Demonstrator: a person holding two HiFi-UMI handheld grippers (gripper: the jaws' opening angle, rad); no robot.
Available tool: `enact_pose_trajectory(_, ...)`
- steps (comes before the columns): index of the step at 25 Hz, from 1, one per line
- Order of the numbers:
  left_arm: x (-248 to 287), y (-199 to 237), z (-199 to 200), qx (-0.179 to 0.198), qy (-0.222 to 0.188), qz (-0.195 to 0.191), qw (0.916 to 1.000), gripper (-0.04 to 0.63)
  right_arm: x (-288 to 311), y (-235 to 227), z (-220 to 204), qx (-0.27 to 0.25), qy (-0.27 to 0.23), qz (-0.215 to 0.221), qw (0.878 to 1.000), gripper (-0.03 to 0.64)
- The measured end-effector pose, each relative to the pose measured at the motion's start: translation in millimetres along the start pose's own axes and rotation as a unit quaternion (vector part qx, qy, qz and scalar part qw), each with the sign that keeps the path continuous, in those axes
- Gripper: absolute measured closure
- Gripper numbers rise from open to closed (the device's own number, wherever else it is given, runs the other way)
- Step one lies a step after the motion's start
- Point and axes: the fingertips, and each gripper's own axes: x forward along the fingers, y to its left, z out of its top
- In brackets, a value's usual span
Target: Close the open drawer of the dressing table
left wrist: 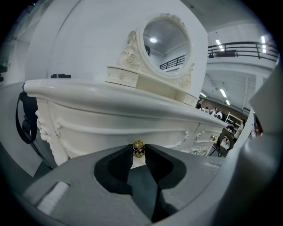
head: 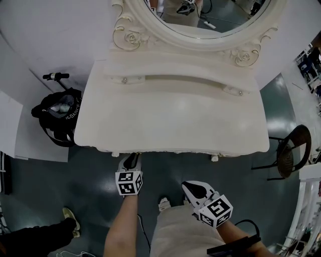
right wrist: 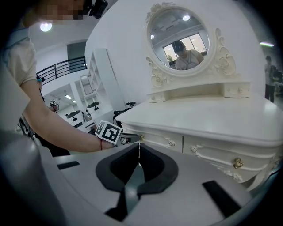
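The white dressing table (head: 170, 115) is being viewed from above, its front edge running across the head view just ahead of both tools and its oval mirror (head: 200, 15) standing at the far edge. The drawer (left wrist: 95, 137) is being found in the front face under that edge, toward the left front corner. Its front is being seen close to flush with the face, and how far it is standing out is not being shown clearly by any view. The left gripper (head: 132, 159) is being held right up against the front edge, aimed straight in at the drawer front, so its long axis is being lined up with the way the drawer slides, toward the mirror. The right gripper (head: 190, 188) is being kept well back from the front edge and off to the right, its jaws being held together on nothing. The small brass knob (left wrist: 138, 148) is being clamped between the tips of the left jaws. The closing move is being judged to turn on this: the drawer lies dead ahead of the left tool, much the nearer of the two, so a straight push along its own axis, square to the front edge, is being called for, with sideways drift likely to skew the drawer
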Motion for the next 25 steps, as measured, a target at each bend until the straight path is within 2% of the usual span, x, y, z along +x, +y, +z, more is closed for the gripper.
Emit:
enact_pose_trajectory(6, -1, 1, 1, -0.002, -0.001, 0.000, 1.0000, 0.506, 0, 2, 2, -0.003, -0.001, 0.000, 1.000, 0.600)
enact_pose_trajectory(11, -4, -2, 1, -0.030, -0.006, -0.019, 0.9994, 0.506, -5, 3, 1, -0.004, -0.001, -0.001, 1.000, 0.600)
enact_pose_trajectory(16, -14, -8, 5, -0.029, -0.008, -0.020, 0.9993, 0.506, -11, 6, 5, -0.005, -0.008, -0.002, 1.000, 0.600)
enact_pose_trajectory(25, -45, -43, 25, -0.032, -0.029, -0.042, 0.9982, 0.506, -33, 16, 15, -0.005, -0.021, 0.002, 1.000, 0.600)
